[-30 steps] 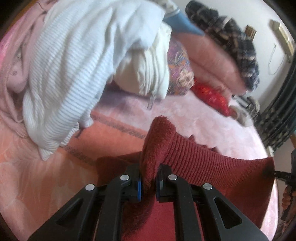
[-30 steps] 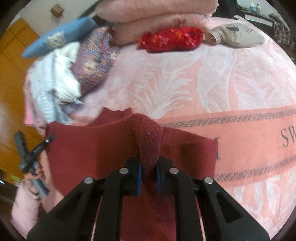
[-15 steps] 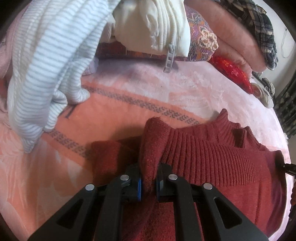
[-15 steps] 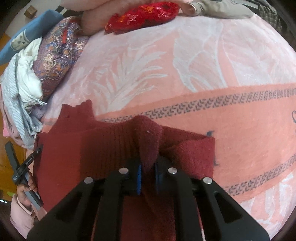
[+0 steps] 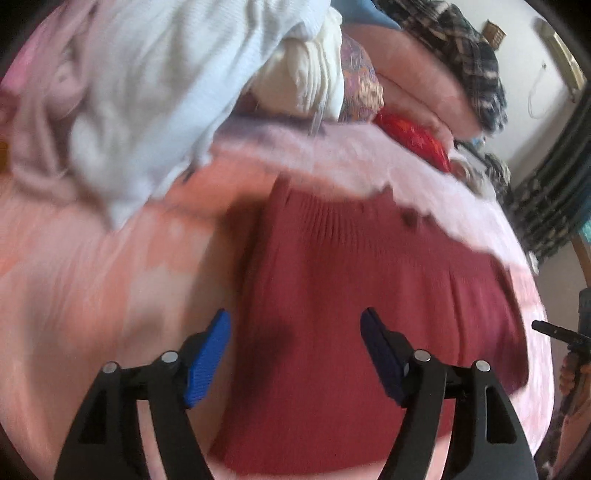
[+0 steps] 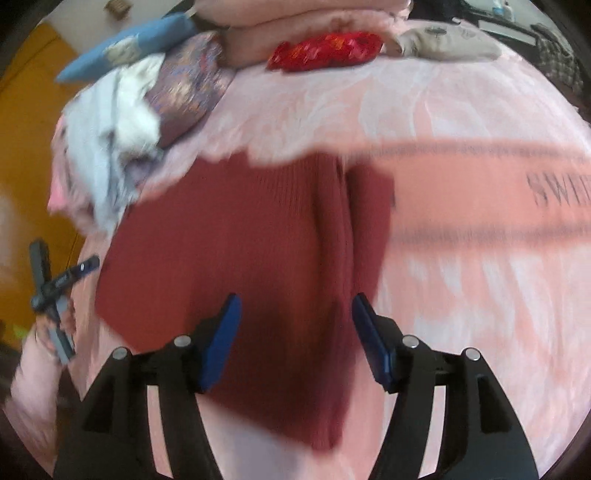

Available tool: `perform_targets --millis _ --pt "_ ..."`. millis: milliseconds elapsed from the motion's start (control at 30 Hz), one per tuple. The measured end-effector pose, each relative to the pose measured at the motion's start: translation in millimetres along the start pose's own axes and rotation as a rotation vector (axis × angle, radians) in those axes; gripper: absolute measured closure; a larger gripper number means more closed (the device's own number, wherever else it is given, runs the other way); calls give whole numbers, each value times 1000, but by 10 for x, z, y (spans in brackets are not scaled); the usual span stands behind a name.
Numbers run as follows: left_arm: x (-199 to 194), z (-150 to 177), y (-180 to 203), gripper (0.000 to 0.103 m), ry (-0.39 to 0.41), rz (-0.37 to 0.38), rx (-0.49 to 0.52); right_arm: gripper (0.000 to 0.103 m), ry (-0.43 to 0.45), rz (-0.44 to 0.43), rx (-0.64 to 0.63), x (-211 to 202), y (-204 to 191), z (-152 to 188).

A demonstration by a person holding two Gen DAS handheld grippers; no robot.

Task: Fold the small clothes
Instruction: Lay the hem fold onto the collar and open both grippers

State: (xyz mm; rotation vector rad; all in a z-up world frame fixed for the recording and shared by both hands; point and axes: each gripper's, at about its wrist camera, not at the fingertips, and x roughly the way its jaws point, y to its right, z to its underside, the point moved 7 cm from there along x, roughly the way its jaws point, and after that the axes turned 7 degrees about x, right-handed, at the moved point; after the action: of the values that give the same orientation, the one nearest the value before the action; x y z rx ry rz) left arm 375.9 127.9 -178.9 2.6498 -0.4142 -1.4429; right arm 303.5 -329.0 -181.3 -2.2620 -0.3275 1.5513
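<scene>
A dark red knit sweater [image 5: 369,302] lies spread on the pink bedspread [image 5: 92,280]. My left gripper [image 5: 295,332] is open and empty just above its near left part. In the right wrist view the same sweater [image 6: 240,251] lies flat with a raised lengthwise fold [image 6: 332,236] near its right edge. My right gripper [image 6: 295,317] is open and empty over that fold. Both views are motion-blurred. The other gripper shows at the edge of each view: the left gripper in the right wrist view [image 6: 55,288], the right gripper in the left wrist view [image 5: 561,336].
A heap of pale striped and white clothes [image 5: 155,92] sits at the back left, close to the sweater. Folded pink blankets [image 6: 303,33], a red cushion [image 6: 325,50], a patterned pillow [image 6: 188,88] and a plaid cloth [image 5: 465,55] line the far side.
Both grippers have opened and let go of the red sweater's pinched folds. The sweater has dropped flat onto the bedspread, and both grippers have drawn back from it.
</scene>
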Motion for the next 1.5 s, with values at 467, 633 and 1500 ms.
perform_targets --millis 467,633,1500 --pt "79 712 40 41 -83 -31 -46 78 -99 -16 12 277 -32 630" --pt "70 742 73 79 -120 -28 -34 95 -92 -50 23 136 -43 631" --pt "103 844 134 15 -226 -25 -36 31 -110 19 82 193 110 686"
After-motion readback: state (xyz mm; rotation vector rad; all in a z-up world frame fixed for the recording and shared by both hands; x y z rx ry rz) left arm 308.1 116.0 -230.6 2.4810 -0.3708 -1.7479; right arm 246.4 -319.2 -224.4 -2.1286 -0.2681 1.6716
